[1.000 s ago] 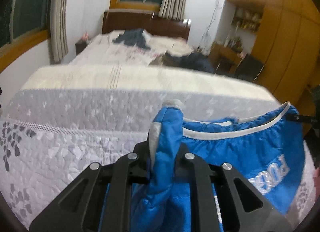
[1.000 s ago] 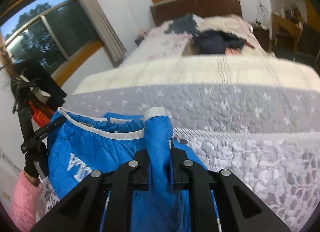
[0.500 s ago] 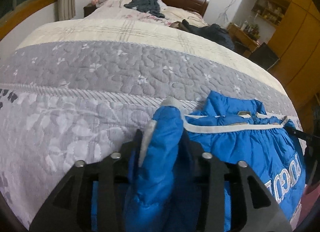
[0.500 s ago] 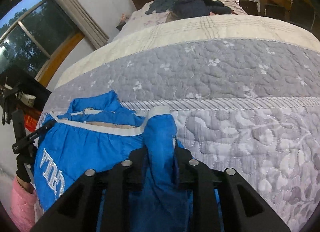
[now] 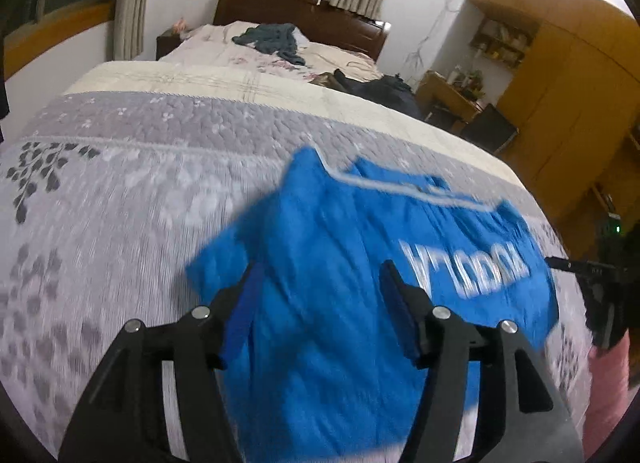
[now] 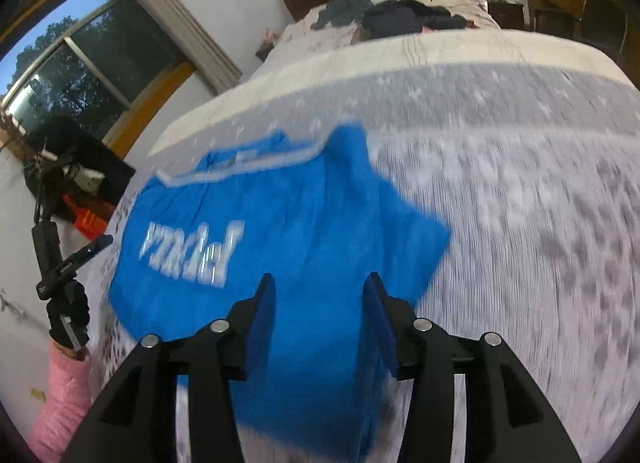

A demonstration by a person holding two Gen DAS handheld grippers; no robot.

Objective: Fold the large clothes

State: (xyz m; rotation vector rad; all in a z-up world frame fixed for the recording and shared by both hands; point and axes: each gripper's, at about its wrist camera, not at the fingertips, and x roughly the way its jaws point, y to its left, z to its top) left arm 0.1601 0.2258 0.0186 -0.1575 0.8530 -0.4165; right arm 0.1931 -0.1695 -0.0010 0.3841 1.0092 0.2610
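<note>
- Your left gripper had its jaws spread wide with nothing between them — the blue jacket lay beneath and beyond them, in the lower centre of the left wrist frame.
- Your right gripper was likewise parted wide and held nothing; the jacket filled the centre and lower centre of the right wrist frame.
- The jacket rested on the grey patterned quilt of the bed, white lettering facing up, its white-trimmed edge toward the far side.
- Both views were blurred around the fabric, so you could not tell whether the jaws touched it.
- In the left wrist view, your right gripper showed at the right edge, above a pink sleeve.
- In the right wrist view, your left gripper showed at the left edge — a pink sleeve below it.
- Dark clothes lay heaped on the far bed near the headboard, at the upper centre.
</note>
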